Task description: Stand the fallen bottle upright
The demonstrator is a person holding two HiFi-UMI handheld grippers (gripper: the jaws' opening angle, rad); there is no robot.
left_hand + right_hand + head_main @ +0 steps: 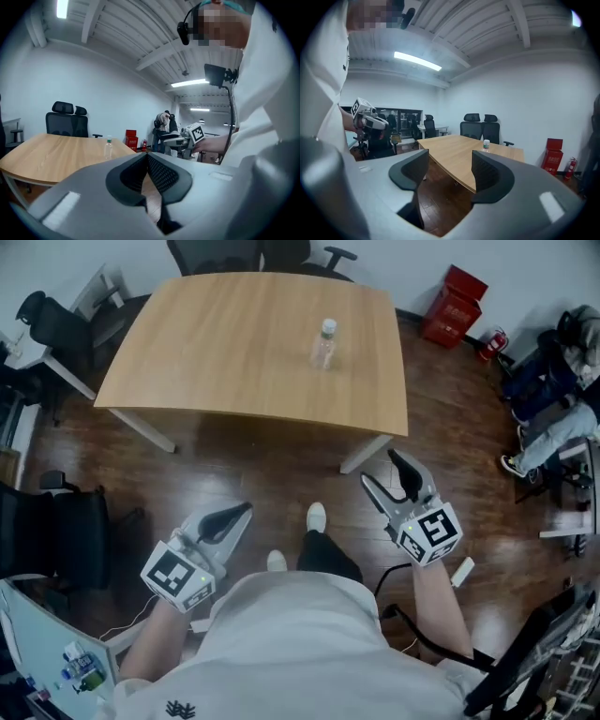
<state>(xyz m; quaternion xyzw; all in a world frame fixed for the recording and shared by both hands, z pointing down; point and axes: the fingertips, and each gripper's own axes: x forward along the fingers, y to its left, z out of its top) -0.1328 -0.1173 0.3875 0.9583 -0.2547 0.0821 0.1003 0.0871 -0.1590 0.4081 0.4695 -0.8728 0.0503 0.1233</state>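
A clear plastic bottle (324, 343) with a white cap stands upright on the far right part of the wooden table (216, 352). It also shows small in the left gripper view as the bottle (108, 147) and in the right gripper view as the bottle (486, 146), partly hidden by a jaw. My left gripper (242, 512) is held low over the dark floor, well short of the table, its jaws closed together with nothing between them. My right gripper (380, 468) hovers near the table's front right corner, its jaws apart and empty.
Black office chairs (253, 254) stand behind the table. A red box (453, 304) and a fire extinguisher (492, 341) sit by the far right wall. Another black chair (56, 540) is at my left. A seated person's legs (553, 432) are at the right.
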